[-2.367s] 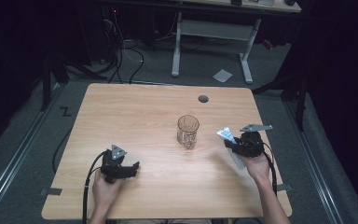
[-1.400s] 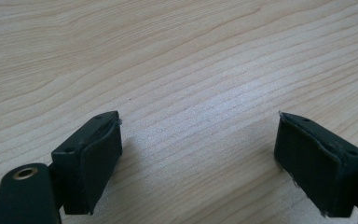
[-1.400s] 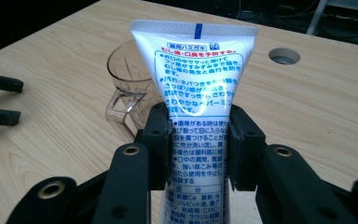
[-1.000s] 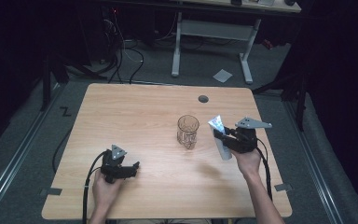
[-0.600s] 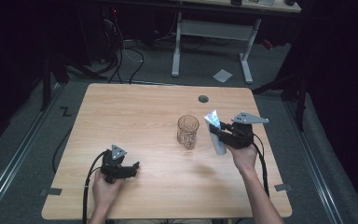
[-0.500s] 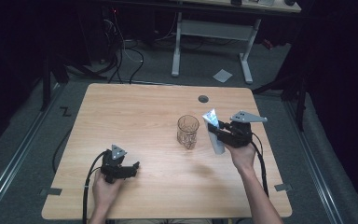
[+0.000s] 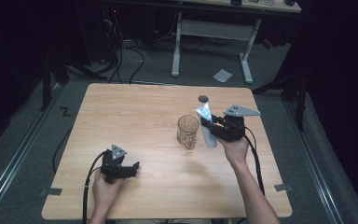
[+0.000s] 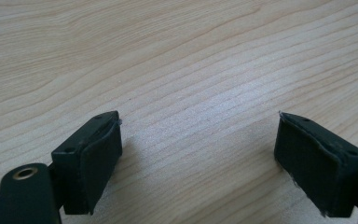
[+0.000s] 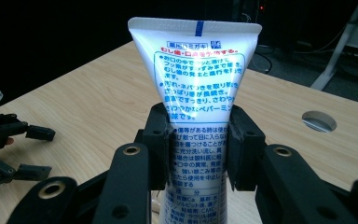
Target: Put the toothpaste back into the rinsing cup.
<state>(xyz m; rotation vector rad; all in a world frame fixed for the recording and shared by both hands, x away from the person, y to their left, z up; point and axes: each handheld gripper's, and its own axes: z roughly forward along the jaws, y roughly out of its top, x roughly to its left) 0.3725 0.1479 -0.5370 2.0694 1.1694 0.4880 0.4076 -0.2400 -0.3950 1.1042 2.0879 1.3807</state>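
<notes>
My right gripper [image 7: 210, 125] [image 9: 199, 140] is shut on a white tube [image 7: 206, 122] [image 9: 196, 93] with blue and red print, held upright with its crimped end up and its pads pressed on both sides. It hovers just right of a clear glass cup [image 7: 188, 131] that stands near the middle of the wooden table [image 7: 135, 112]. My left gripper [image 7: 131, 168] [image 8: 196, 158] rests low at the table's front left, jaws open, nothing but bare wood between its pads [image 8: 95, 156].
A round hole [image 7: 203, 98] [image 9: 319, 120] is cut in the tabletop beyond the cup. A white desk frame [image 7: 212, 32] and cables lie on the floor behind the table. The far left half of the tabletop is bare wood.
My right gripper has carried the tube left and upward, from the table's right side to just beside the cup, tilting it more upright. The left gripper has stayed put.
</notes>
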